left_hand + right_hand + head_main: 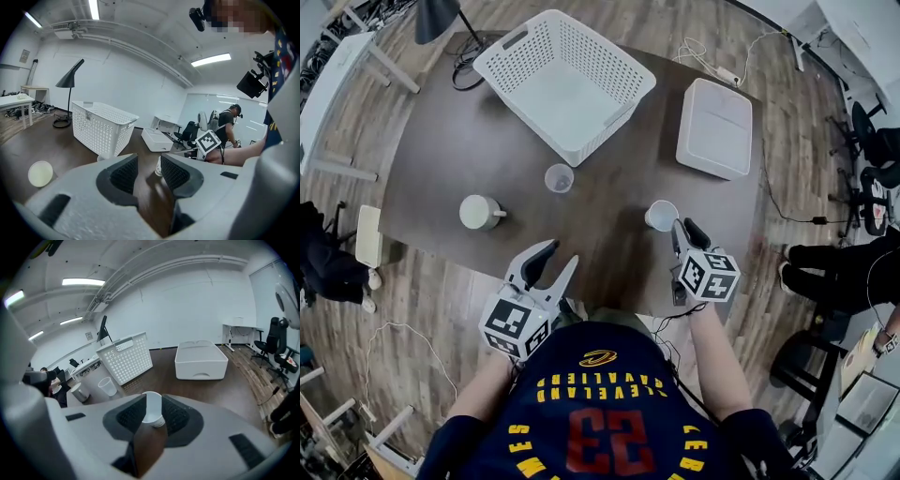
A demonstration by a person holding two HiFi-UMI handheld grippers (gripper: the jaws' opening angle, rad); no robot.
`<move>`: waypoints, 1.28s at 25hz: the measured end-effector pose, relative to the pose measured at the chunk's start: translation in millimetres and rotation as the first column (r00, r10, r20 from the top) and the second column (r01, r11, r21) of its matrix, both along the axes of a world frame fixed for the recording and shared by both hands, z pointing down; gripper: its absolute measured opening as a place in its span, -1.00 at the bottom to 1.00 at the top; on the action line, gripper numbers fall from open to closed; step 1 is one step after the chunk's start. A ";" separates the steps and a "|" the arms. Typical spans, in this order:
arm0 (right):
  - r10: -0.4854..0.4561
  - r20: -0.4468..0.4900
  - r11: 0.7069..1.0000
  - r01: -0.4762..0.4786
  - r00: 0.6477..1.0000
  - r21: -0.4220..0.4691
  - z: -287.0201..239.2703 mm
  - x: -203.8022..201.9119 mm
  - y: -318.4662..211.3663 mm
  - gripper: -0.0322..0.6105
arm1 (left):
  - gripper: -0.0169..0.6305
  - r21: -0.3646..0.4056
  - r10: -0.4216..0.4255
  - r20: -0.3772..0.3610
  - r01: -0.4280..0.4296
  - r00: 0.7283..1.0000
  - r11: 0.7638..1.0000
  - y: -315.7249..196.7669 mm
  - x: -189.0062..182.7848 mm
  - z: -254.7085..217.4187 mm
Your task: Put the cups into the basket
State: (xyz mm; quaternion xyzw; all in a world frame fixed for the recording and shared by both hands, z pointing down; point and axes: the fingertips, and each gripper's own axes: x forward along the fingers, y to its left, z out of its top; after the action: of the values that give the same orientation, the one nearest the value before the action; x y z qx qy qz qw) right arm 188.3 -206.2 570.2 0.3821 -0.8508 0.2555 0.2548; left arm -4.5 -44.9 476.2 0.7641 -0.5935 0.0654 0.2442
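While the left gripper (561, 255) gapes, right gripper (683, 228) clasps white cup (661, 215).

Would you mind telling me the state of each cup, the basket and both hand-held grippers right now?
basket: upright, empty.
paper cup: upright, gripped between the right jaws.
clear cup: upright, standing free.
mug: upright, standing free.
left hand-held gripper: jaws apart, empty.
right hand-held gripper: closed on the paper cup.
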 end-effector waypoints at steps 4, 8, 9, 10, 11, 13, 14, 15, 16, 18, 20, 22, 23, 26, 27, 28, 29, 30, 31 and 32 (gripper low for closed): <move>-0.015 -0.024 0.999 0.014 1.000 -0.051 18.5 -3.8 -12.9 -0.62 | -0.52 -0.027 -0.004 -0.028 0.003 1.000 1.000 -19.9 2.1 9.7; -0.033 -0.060 0.994 0.027 0.998 -0.101 35.0 -4.8 -18.9 -0.62 | -0.52 -0.051 0.003 -0.043 -0.005 0.999 0.999 -32.1 4.9 15.4; -0.037 -0.068 0.993 0.029 0.997 -0.112 38.7 -3.8 -19.8 -0.62 | -0.52 -0.053 0.003 -0.043 -0.006 0.999 0.999 -34.6 5.3 16.0; -0.041 -0.075 0.992 0.031 0.996 -0.121 42.0 -3.1 -20.7 -0.62 | -0.52 -0.055 0.004 -0.042 -0.006 0.999 0.998 -37.5 5.5 16.4; -0.045 -0.082 0.991 0.034 0.996 -0.131 45.3 -2.6 -21.3 -0.62 | -0.52 -0.055 0.004 -0.042 -0.007 0.999 0.998 -40.4 5.5 16.4; -0.060 -0.096 0.987 0.044 0.994 -0.153 51.7 -1.9 -21.2 -0.62 | -0.52 -0.054 0.005 -0.038 -0.007 0.999 0.999 -45.3 5.6 15.8; -0.067 -0.103 0.985 0.050 0.992 -0.163 54.5 -1.7 -21.0 -0.62 | -0.52 -0.053 0.005 -0.036 -0.007 0.999 0.999 -47.0 5.5 15.6; -0.073 -0.109 0.984 0.054 0.991 -0.171 56.8 -1.7 -21.1 -0.62 | -0.52 -0.053 0.003 -0.033 -0.005 0.999 0.999 -48.3 4.9 15.6; -0.077 -0.115 0.983 0.056 0.990 -0.175 58.3 -1.8 -21.7 -0.66 | -0.52 -0.054 0.000 -0.032 -0.001 0.999 0.999 -49.1 3.9 15.8; -0.084 -0.125 0.983 0.061 0.989 -0.175 59.5 -1.9 -23.5 -0.79 | -0.52 -0.057 -0.009 -0.032 0.007 0.999 0.998 -49.3 1.4 17.0; -0.097 -0.127 0.982 0.074 0.987 -0.173 57.8 -3.0 -24.5 -0.80 | -0.52 -0.064 -0.018 -0.035 0.016 0.999 0.998 -47.7 -0.8 18.5; -0.124 -0.127 0.981 0.102 0.984 -0.168 52.2 -6.2 -24.6 -0.80 | -0.52 -0.069 -0.030 -0.033 0.028 0.999 0.997 -44.8 -3.5 18.9; -0.142 -0.126 0.979 0.121 0.982 -0.162 47.6 -8.7 -24.7 -0.80 | -0.52 -0.069 -0.038 -0.030 0.036 0.999 0.997 -43.0 -5.1 18.5; -0.206 -0.118 0.973 0.191 0.971 -0.132 27.8 -20.2 -29.0 -0.81 | -0.52 -0.064 -0.069 -0.018 0.068 0.997 0.996 -38.4 -11.7 16.4; -0.226 -0.108 0.970 0.213 0.968 -0.119 19.3 -25.8 -32.4 -0.81 | -0.52 -0.060 -0.081 -0.013 0.080 0.997 0.995 -37.5 -14.1 15.5; -0.245 -0.092 0.966 0.235 0.965 -0.105 9.5 -32.4 -36.4 -0.81 | -0.52 -0.056 -0.093 -0.008 0.093 0.996 0.994 -36.6 -16.6 14.2; -0.262 -0.074 0.963 0.255 0.962 -0.089 -1.3 -40.3 -40.8 -0.81 | -0.52 -0.051 -0.107 -0.003 0.107 0.994 0.993 -35.4 -19.4 12.6; -0.278 -0.051 0.959 0.274 0.959 -0.071 -13.1 -49.4 -45.5 -0.81 | -0.52 -0.047 -0.122 0.001 0.122 0.992 0.991 -33.9 -22.7 10.9; -0.292 -0.026 0.955 0.291 0.956 -0.052 -25.8 -59.5 -50.2 -0.81 | -0.52 -0.044 -0.138 0.005 0.138 0.990 0.989 -31.9 -26.3 9.3; -0.305 0.003 0.952 0.305 0.952 -0.031 -39.1 -70.1 -54.6 -0.81 | -0.52 -0.041 -0.154 0.009 0.154 0.988 0.987 -29.2 -30.2 7.9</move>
State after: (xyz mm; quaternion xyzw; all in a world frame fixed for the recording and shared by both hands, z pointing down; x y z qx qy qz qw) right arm 118.2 -260.8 531.1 0.2423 -0.8953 0.2259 0.2980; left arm -34.7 -74.1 484.1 0.7107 -0.6498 0.0608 0.2626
